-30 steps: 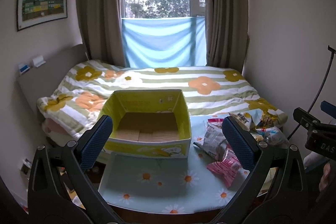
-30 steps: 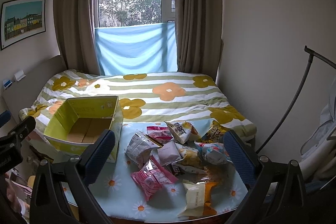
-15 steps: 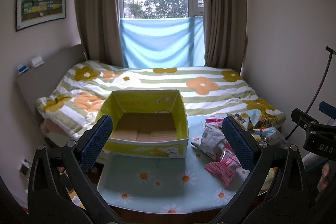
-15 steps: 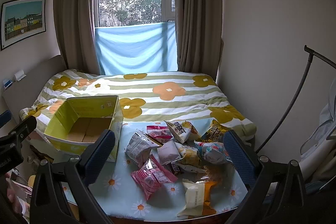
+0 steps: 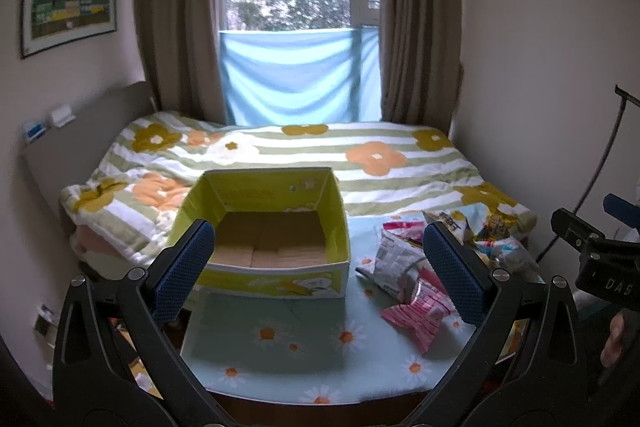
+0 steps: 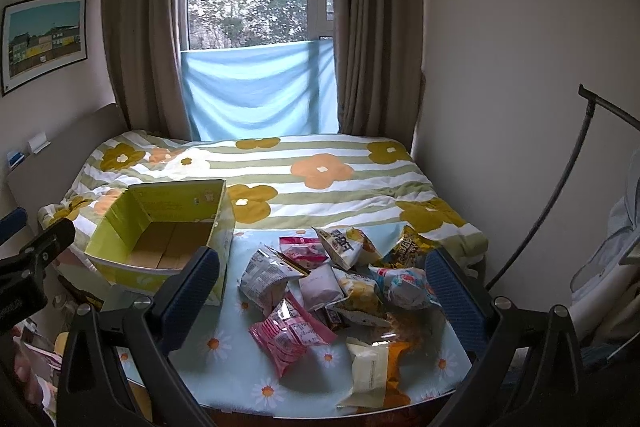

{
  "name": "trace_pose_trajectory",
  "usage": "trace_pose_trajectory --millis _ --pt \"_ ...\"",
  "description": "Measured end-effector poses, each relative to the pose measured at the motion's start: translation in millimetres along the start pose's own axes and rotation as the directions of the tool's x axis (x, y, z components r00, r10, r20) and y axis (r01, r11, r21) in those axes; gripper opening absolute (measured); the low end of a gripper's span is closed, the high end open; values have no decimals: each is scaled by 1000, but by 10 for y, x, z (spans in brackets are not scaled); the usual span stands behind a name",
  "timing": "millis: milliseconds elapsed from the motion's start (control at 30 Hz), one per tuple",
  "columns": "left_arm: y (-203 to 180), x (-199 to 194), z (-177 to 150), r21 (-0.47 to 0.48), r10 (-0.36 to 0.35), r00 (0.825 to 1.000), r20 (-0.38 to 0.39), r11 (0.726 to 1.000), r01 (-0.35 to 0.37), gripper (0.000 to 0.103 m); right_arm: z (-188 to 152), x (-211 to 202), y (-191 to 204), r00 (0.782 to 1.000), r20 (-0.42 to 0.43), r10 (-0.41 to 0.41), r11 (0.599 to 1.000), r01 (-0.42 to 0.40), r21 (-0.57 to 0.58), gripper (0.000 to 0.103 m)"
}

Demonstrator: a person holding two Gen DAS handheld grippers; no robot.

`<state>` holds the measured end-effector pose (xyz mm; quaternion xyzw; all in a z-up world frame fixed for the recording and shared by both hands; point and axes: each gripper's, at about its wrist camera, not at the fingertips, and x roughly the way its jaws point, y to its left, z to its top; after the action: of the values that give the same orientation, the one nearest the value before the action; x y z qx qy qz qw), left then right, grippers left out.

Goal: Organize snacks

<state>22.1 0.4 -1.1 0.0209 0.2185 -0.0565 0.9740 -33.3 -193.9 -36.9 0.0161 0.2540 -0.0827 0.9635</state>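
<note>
A table with a daisy-print cloth stands at the foot of a bed below a curtained window. The left tongs are spread wide and grasp nothing, with the empty yellow box directly ahead of them on the table. The right tongs are likewise released and hold nothing, with the pile of snack packets lying ahead between their fingers and the box to their left.

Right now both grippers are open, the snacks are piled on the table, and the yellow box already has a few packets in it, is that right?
Not quite. The yellow box is empty: the left wrist view shows only its bare cardboard floor. The rest holds: both grippers are open, and the snacks are piled on the table.
</note>
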Motion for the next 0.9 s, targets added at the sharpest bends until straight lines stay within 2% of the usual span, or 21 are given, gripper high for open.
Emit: trace_pose_trajectory --millis 167,300,333,367,467,633,700,800,900 --pt "-85 259 33 28 -105 991 -83 994 107 103 -90 38 -143 998 -55 -38 997 42 61 103" --pt "-249 611 -38 104 -193 966 -175 972 213 103 -221 133 -292 989 -112 -96 986 110 125 103" --pt "-330 743 -92 122 -228 951 -211 959 257 103 -288 164 -320 984 -134 -114 981 133 144 103" --pt "-363 796 -128 126 -245 943 -225 952 278 103 -315 191 -356 982 -148 -119 977 143 158 103" --pt "-517 1069 -342 154 -305 895 -324 917 369 103 -529 330 -496 967 -214 -139 958 186 218 103" --pt "-818 1522 -758 182 -353 813 -463 860 477 103 -862 575 -673 938 -322 -132 936 225 272 103" --pt "-972 1722 -950 194 -342 779 -525 843 501 103 -1011 722 -731 922 -366 -125 934 234 270 103" --pt "-1111 1883 -1153 220 -324 759 -564 828 517 103 -1217 966 -802 903 -421 -88 933 222 282 103" --pt "-1246 2102 -1348 226 -301 729 -614 818 529 103 -1370 1184 -864 884 -464 -54 937 206 283 103"
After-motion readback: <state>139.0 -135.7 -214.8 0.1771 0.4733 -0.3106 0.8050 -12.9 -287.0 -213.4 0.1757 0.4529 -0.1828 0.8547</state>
